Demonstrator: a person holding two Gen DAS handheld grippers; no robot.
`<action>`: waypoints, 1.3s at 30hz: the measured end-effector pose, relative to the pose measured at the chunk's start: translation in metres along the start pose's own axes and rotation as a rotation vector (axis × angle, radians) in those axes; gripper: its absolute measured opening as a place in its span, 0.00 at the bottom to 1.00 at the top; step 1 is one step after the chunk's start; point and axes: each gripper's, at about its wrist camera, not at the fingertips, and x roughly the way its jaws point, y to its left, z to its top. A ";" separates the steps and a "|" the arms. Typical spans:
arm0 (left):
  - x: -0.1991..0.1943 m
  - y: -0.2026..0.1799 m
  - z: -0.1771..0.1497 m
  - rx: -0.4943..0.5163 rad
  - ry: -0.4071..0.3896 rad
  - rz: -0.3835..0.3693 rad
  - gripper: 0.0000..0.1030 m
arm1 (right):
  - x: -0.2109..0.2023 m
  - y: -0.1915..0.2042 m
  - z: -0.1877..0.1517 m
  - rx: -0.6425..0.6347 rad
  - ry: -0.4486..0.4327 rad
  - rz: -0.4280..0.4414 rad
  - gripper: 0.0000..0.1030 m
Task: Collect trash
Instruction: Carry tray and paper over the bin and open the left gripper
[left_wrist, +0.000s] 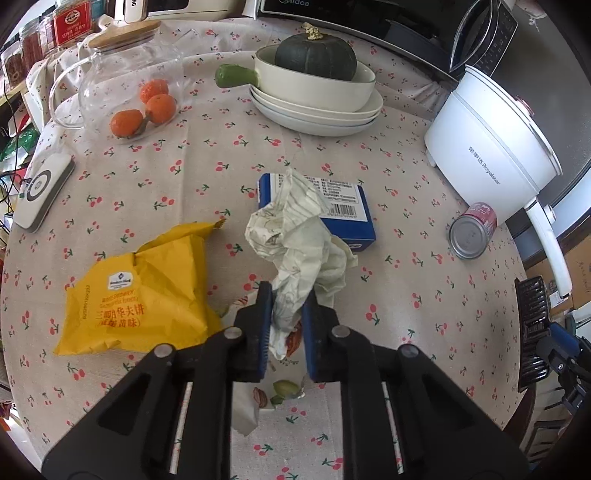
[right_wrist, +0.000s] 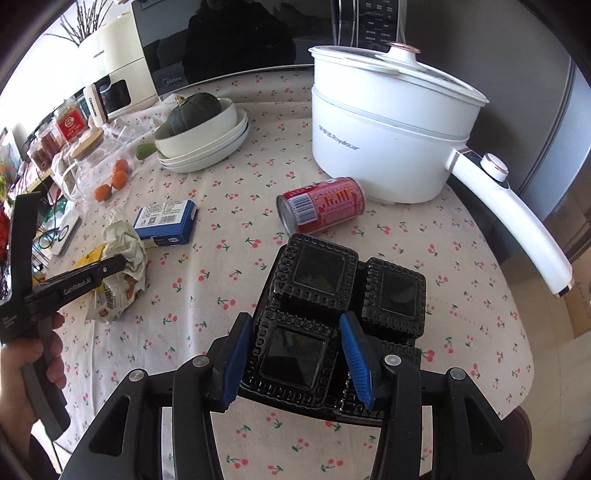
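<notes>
Item: trash collection, pickup stage. Left gripper: pads pressed together on a crumpled paper wrapper, which is pinched at its lower folds, its upper part standing over the blue box on the cherry-print tablecloth. Right gripper: jaws part-closed on a black plastic tray, one compartment being gripped between the blue pads and, it is judged, carried above the table. Uncollected: yellow snack bag just beside the wrapper; red can lying on its side near the white pot. Next move, as judged: both held pieces are to be lifted clear and carried to a bin, none being visible; the wrapper's loose tail should be kept from snagging the box.
</notes>
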 end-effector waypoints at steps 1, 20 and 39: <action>-0.001 -0.002 -0.001 -0.002 0.003 -0.010 0.13 | -0.004 -0.005 -0.003 0.007 -0.004 -0.004 0.48; -0.075 -0.103 -0.054 0.227 -0.062 -0.196 0.12 | -0.106 -0.074 -0.075 0.105 -0.161 -0.054 0.48; -0.077 -0.225 -0.134 0.469 0.022 -0.339 0.12 | -0.138 -0.160 -0.143 0.186 -0.183 -0.182 0.48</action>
